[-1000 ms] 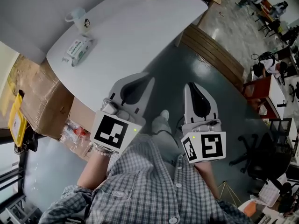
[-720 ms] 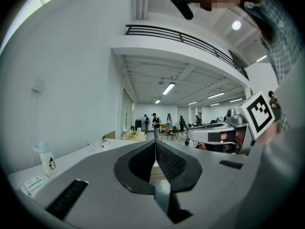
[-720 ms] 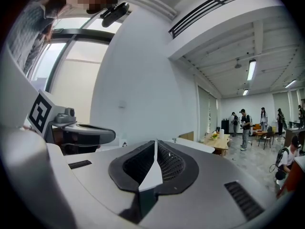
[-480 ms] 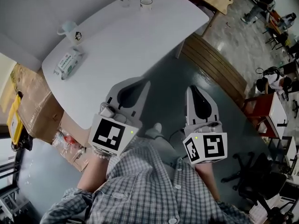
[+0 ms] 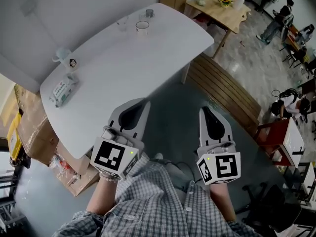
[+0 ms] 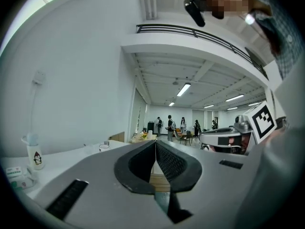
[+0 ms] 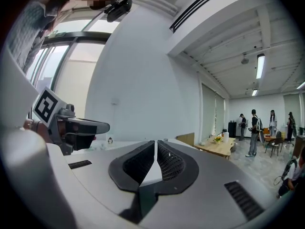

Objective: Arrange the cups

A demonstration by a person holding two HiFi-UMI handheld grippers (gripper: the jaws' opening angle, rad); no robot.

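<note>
On the white table [image 5: 128,58], a clear glass [image 5: 142,27] stands at the far end with a small cup [image 5: 149,13] and another clear glass [image 5: 122,22] close by. A white mug with a penguin print [image 5: 65,58] stands near the left edge; it also shows in the left gripper view as the mug [image 6: 34,156], with the glass [image 6: 104,147] further right. My left gripper [image 5: 143,101] and right gripper [image 5: 205,110] are both shut and empty. They are held close to the body, short of the table and well away from the cups.
A pack of wipes [image 5: 61,89] lies by the mug. Cardboard boxes [image 5: 34,117] sit under the table's left side. A slatted wooden platform [image 5: 224,83] lies on the floor to the right, a wooden table [image 5: 222,6] beyond it. People stand in the far room [image 6: 170,125].
The head view has shifted, so the table sits lower in the frame and the cups at its far end show fully. Both grippers stay shut, side by side.
</note>
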